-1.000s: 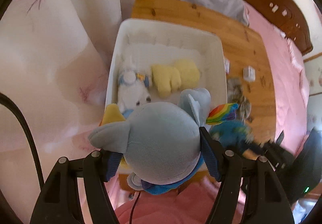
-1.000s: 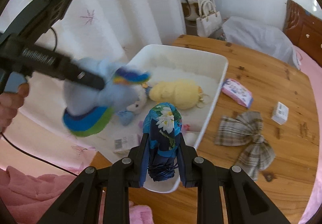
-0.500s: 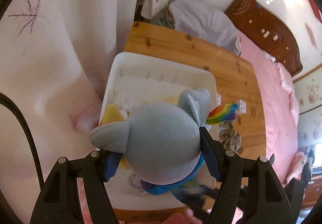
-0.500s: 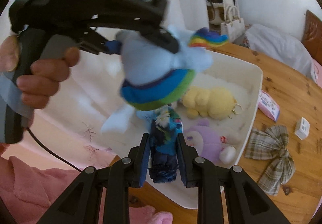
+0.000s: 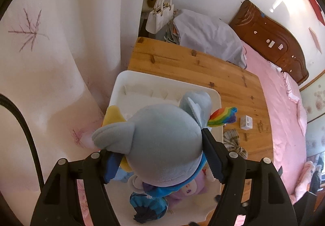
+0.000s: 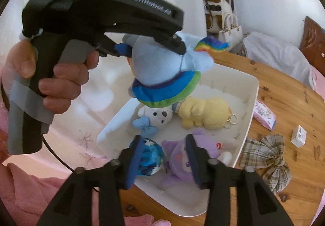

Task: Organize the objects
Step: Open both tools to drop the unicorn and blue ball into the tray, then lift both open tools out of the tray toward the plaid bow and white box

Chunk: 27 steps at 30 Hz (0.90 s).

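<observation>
Two blue pads of the left gripper clamp the round blue plush in the left wrist view, holding it above the white bin on the wooden table. In the right wrist view, the right gripper has just been opening; its jaws stand apart over the bin, and the blue floral bundle lies inside by the left pad, beside a purple plush. A hand grips the left gripper's handle.
</observation>
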Available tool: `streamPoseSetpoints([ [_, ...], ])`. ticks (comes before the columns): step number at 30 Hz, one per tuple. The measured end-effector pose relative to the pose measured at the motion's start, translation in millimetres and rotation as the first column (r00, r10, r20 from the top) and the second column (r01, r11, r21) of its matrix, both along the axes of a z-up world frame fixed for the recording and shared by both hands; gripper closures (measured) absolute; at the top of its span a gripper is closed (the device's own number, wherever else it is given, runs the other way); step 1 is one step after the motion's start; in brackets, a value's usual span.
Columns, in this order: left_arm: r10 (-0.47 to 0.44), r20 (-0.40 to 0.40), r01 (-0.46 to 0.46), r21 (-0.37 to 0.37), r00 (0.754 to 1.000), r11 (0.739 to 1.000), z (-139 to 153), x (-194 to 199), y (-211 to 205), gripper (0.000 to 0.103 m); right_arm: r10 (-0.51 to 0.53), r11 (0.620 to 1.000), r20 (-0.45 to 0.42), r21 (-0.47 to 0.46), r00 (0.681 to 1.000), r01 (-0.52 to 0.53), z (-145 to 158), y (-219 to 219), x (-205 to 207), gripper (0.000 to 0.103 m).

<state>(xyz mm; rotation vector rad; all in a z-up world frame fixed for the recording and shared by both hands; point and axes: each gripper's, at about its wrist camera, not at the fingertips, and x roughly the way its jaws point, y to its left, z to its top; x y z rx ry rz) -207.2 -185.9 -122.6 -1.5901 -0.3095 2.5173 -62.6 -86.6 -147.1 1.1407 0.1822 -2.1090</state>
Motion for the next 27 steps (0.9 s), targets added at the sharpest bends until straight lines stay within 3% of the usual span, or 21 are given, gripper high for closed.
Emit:
streamPoseSetpoints([
  [7, 0.033, -0.010, -0.033, 0.021, 0.999, 0.999, 1.9, 1.2, 3.7, 0.028, -0.032, 0.999, -0.066, -0.033, 0.997, 0.030, 12.5, 19.4, 2.6, 0.032],
  [13, 0.071, -0.113, -0.069, 0.024, 0.991, 0.997, 24.4, 4.8, 7.7, 0.027, -0.046, 0.998, -0.124, -0.040, 0.991, 0.041, 24.0, 37.7, 4.1, 0.028],
  [21, 0.101, -0.246, -0.128, -0.096, 0.964, 0.987, 53.0, 18.8, 33.4, 0.027, -0.044, 0.999, -0.163, -0.014, 0.986, 0.043, 34.5, 67.7, -1.6, 0.023],
  [27, 0.128, -0.279, -0.150, -0.059, 0.952, 0.987, 59.9, 29.4, 55.6, 0.027, -0.033, 0.999, -0.219, 0.001, 0.975, 0.034, 44.8, 101.1, -8.3, 0.022],
])
